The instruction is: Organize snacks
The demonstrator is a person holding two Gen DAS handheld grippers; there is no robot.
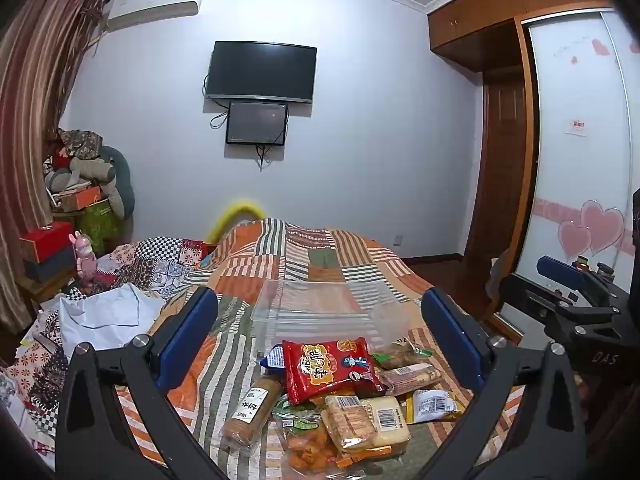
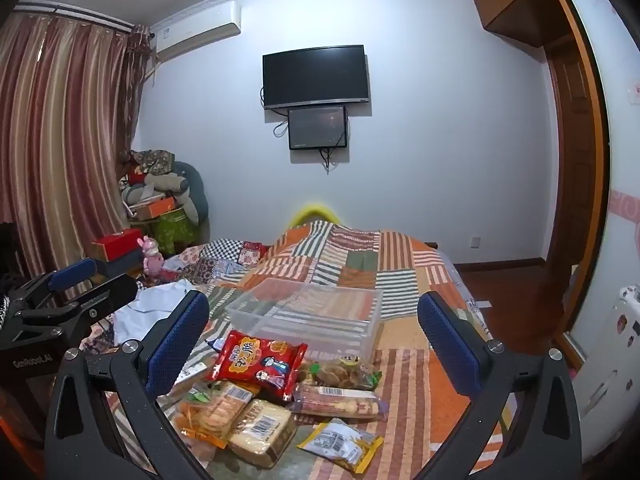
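A pile of wrapped snacks lies on the patchwork bedspread (image 1: pixel 312 264), topped by a red packet (image 1: pixel 330 366) that also shows in the right wrist view (image 2: pixel 260 364). Around it lie a brown biscuit tube (image 1: pixel 252 410), pale cake packs (image 2: pixel 262 432) and a yellow packet (image 2: pixel 342 442). Behind the pile stands an empty clear plastic bin (image 1: pixel 326 312), also in the right wrist view (image 2: pixel 308 316). My left gripper (image 1: pixel 320 336) is open above the pile, holding nothing. My right gripper (image 2: pixel 314 332) is open too, beside it, and empty.
White cloth (image 1: pixel 108 316) and a pink toy (image 1: pixel 86 256) lie left on the bed. Boxes and cushions (image 1: pixel 84 196) are stacked by the striped curtain. A television (image 1: pixel 262 72) hangs on the far wall. A wardrobe (image 1: pixel 568 152) stands right, with wood floor (image 2: pixel 508 292) below.
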